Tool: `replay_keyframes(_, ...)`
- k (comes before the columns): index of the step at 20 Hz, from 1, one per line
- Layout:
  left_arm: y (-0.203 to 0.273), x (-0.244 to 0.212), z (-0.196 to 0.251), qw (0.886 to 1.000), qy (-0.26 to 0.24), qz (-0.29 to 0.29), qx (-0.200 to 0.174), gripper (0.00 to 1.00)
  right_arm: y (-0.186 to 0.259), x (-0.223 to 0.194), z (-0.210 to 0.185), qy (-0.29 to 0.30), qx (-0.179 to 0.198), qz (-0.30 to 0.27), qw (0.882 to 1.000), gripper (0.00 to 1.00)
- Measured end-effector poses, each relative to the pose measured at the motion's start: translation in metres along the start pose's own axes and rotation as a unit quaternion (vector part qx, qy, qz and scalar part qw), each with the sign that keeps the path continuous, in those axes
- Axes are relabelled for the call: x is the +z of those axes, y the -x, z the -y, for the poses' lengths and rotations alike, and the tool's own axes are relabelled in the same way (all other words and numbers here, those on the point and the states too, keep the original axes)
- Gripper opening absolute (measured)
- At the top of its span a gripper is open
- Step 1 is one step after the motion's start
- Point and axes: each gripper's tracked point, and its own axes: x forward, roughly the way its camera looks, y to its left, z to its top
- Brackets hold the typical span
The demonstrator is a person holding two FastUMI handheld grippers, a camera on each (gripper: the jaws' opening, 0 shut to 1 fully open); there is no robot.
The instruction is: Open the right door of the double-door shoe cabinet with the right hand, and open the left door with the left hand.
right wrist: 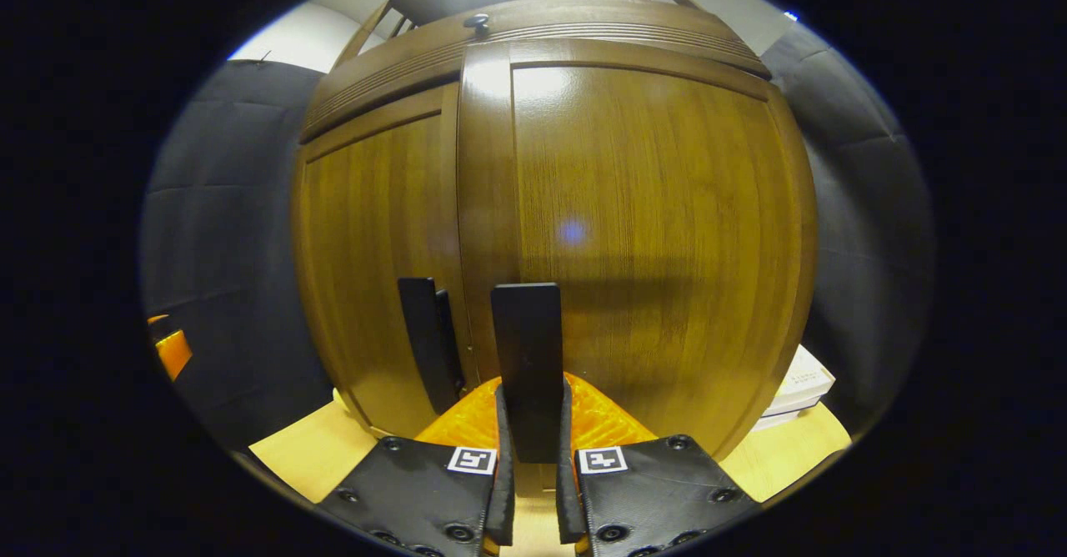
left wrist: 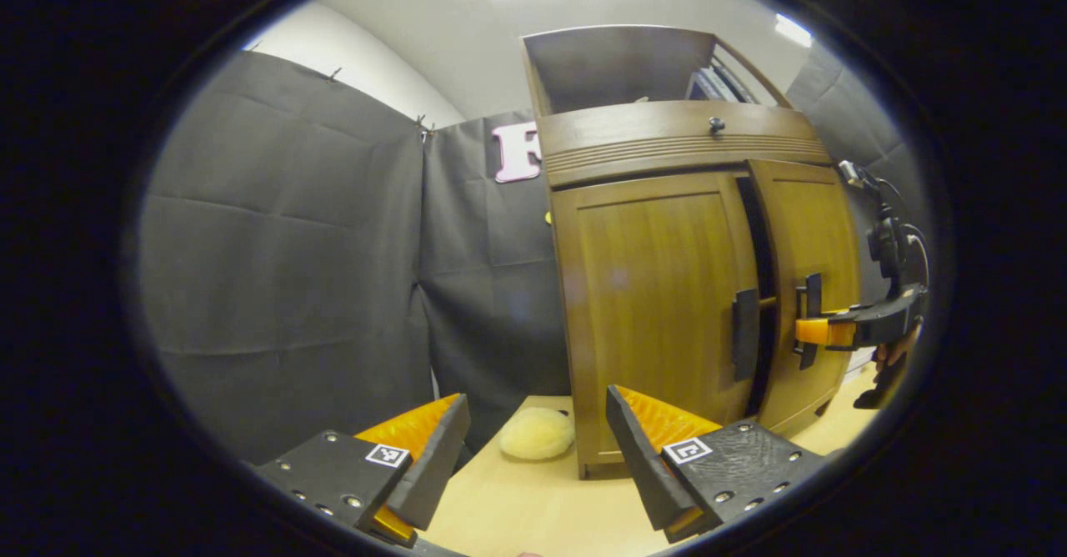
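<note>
On the light wooden table, toward its far side, the double-door shoe cabinet is seen standing upright, with a small dark knob on the band above its doors. From the left gripper view, the left door is shown flush and closed, its dark handle untouched, while the right door is swung slightly outward so that a dark gap is opened between the two. In that same view the right gripper is seen from the side at the right door's handle, and a pale fluffy round object is seen lying on the table just beside the cabinet's left front corner. The left gripper is held well short of the cabinet, its fingers spread wide apart with nothing between them. From the right gripper view, the clamping is made plain: the right gripper is closed on the right door's handle, both fingers pressed against its sides, and stacked white items are shown at the table's right edge beside the cabinet.
</note>
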Motion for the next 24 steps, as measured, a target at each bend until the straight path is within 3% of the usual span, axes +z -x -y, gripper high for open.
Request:
replay_keyframes(1, -0.001, 0.001, -0.001, 1.0, 0.0, 0.0, -0.004, 0.97, 0.006, -0.001, 0.0, -0.001, 0.005, 0.0, 1.0, 0.19)
replay_keyframes(2, -0.003, 0.002, -0.002, 1.0, 0.0, 0.002, -0.007, 0.97, 0.008, 0.0, 0.001, -0.001, 0.008, 0.001, 1.0, 0.22)
replay_keyframes(3, -0.004, 0.002, -0.003, 1.0, 0.0, 0.004, -0.009, 0.97, 0.014, 0.002, 0.001, -0.001, 0.011, 0.001, 1.0, 0.19)
replay_keyframes(5, -0.005, 0.0, 0.0, 1.0, -0.002, 0.006, -0.011, 0.97, 0.029, 0.001, 0.003, 0.001, 0.018, 0.002, 1.0, 0.22)
replay_keyframes(6, -0.006, 0.001, 0.0, 1.0, -0.003, 0.005, -0.013, 0.97, 0.037, -0.004, 0.006, -0.001, 0.024, 0.0, 1.0, 0.19)
replay_keyframes(9, -0.004, 0.0, 0.002, 1.0, -0.002, 0.008, -0.023, 0.97, 0.049, -0.005, 0.01, -0.013, 0.042, -0.001, 0.999, 0.22)
replay_keyframes(14, -0.009, 0.001, 0.002, 0.999, -0.002, 0.011, -0.039, 0.97, 0.065, -0.003, 0.014, -0.008, 0.055, 0.004, 0.998, 0.19)
replay_keyframes(24, -0.009, 0.01, 0.004, 0.996, 0.002, 0.019, -0.081, 0.97, 0.104, -0.006, 0.038, -0.005, 0.046, -0.004, 0.999, 0.26)
